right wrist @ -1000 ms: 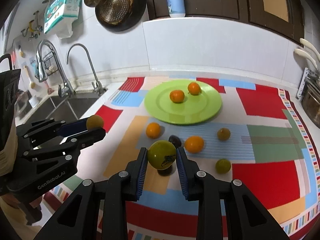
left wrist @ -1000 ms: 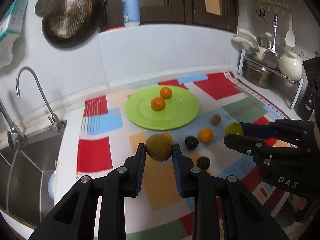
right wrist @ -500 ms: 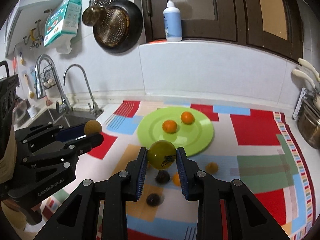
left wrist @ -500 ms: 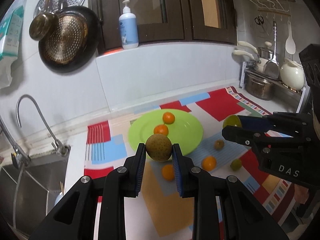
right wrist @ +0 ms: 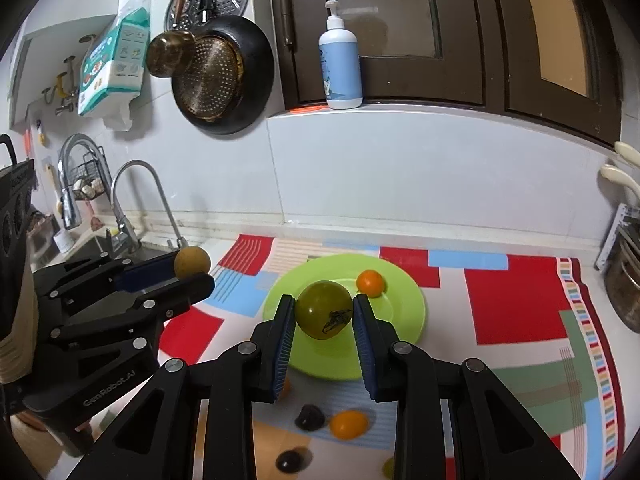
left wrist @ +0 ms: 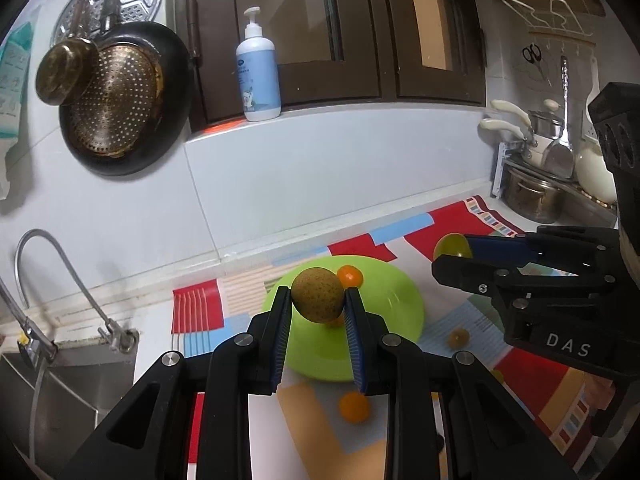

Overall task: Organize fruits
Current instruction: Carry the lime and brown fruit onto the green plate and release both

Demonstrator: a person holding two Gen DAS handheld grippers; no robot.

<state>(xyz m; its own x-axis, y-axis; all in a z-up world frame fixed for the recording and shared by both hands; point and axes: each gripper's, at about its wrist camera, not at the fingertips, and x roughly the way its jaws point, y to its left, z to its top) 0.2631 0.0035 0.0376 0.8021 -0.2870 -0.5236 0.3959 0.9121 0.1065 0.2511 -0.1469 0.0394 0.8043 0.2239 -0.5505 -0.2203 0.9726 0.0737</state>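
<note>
- Left wrist view: left gripper (left wrist: 317,306) has its blue pads clamped on a speckled brown fruit (left wrist: 317,295), held up in the air in front of the green plate (left wrist: 384,312).
- Plate sits on the patchwork mat (left wrist: 532,376); one orange (left wrist: 349,275) shows on it just behind the brown fruit, another is mostly hidden under it.
- Loose orange (left wrist: 353,407) on the mat near the plate's front edge; small brownish fruit (left wrist: 459,337) to the plate's right, blurred.
- Right gripper (left wrist: 448,254) comes in from the right side, pinching a yellow-green fruit (left wrist: 451,245) at its tip.
- Sink w/ tap (left wrist: 52,272) at left; pan (left wrist: 128,104) hangs on the wall; soap bottle (left wrist: 258,76) on the ledge.
- Right wrist view: right gripper (right wrist: 324,314) pads closed on the yellow-green fruit (right wrist: 323,314), aloft over the plate's (right wrist: 404,312) near half.
- One orange (right wrist: 370,282) on the plate, right of the held fruit.
- On the mat (right wrist: 516,308) below the plate: an orange (right wrist: 349,424), two dark fruits (right wrist: 309,417) (right wrist: 291,460), well apart from the plate.
- Left gripper (right wrist: 196,270) at the left edge, shut on the brown fruit (right wrist: 192,261), above the counter edge by the sink.
</note>
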